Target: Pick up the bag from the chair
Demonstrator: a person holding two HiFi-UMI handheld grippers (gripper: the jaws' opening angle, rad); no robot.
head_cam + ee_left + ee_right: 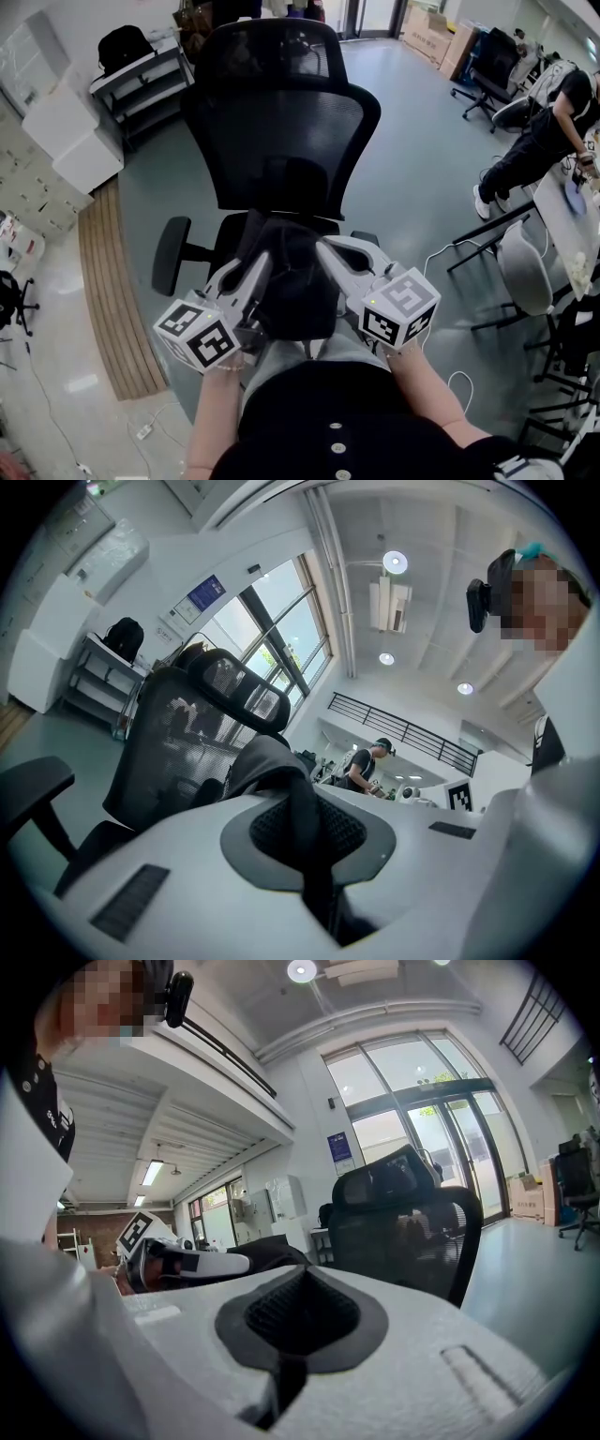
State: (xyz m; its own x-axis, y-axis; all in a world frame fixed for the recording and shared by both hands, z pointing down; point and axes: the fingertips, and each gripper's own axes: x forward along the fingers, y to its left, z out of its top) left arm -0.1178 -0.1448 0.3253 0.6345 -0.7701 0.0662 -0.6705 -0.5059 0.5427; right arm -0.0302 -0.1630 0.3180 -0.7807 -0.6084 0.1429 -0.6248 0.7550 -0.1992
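The black bag (295,281) hangs in front of me, between my two grippers, just off the front of the black mesh office chair (281,122). My left gripper (265,258) is shut on a black strap of the bag; in the left gripper view the strap (302,803) runs up from between the jaws (305,832), with the bag's body (267,761) and the chair (178,733) behind. My right gripper (323,246) rests against the bag's upper right side. Its jaws (300,1312) look shut with no fabric visible between them. The right gripper view also shows the left gripper (187,1262) and the chair (403,1213).
A person (553,122) sits at a desk (567,225) at the right, with a grey chair (525,272) and cables on the floor nearby. A shelf with a black backpack (127,47) and white cabinets (66,141) stand at the left, beside a wooden floor strip (108,291).
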